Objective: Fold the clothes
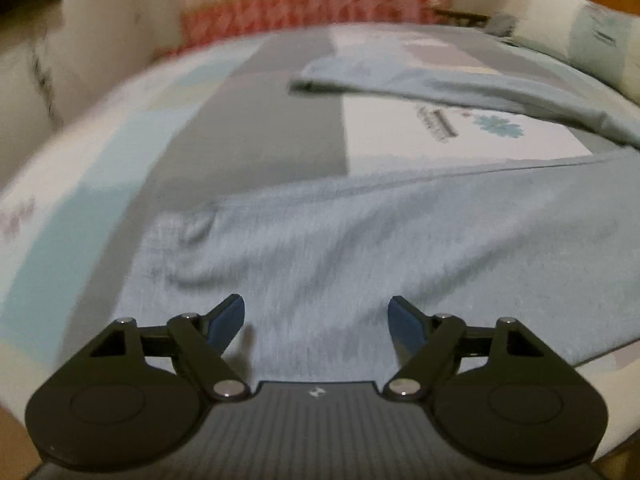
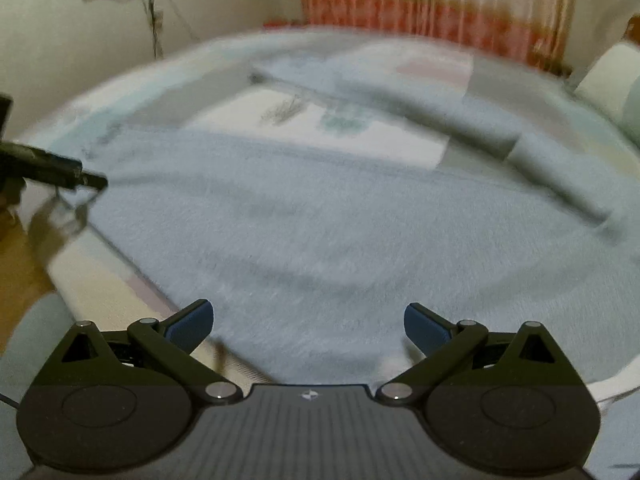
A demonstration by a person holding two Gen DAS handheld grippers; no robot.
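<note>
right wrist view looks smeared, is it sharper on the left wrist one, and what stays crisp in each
Right wrist view: heavy motion smear over the light blue garment and bedspread, only the right tool crisp. Left wrist view: milder blur, garment wrinkles and the bedspread print readable, curtain streaked, left tool sharp. Both bow at the edges from fisheye.

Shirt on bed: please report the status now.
Left gripper open, empty. Right gripper open, empty. Blue shirt spread flat, sleeve out. Nothing in the way.

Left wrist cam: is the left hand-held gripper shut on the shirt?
No, the left hand-held gripper is open, its blue fingertips spread apart above the light blue shirt.
</note>
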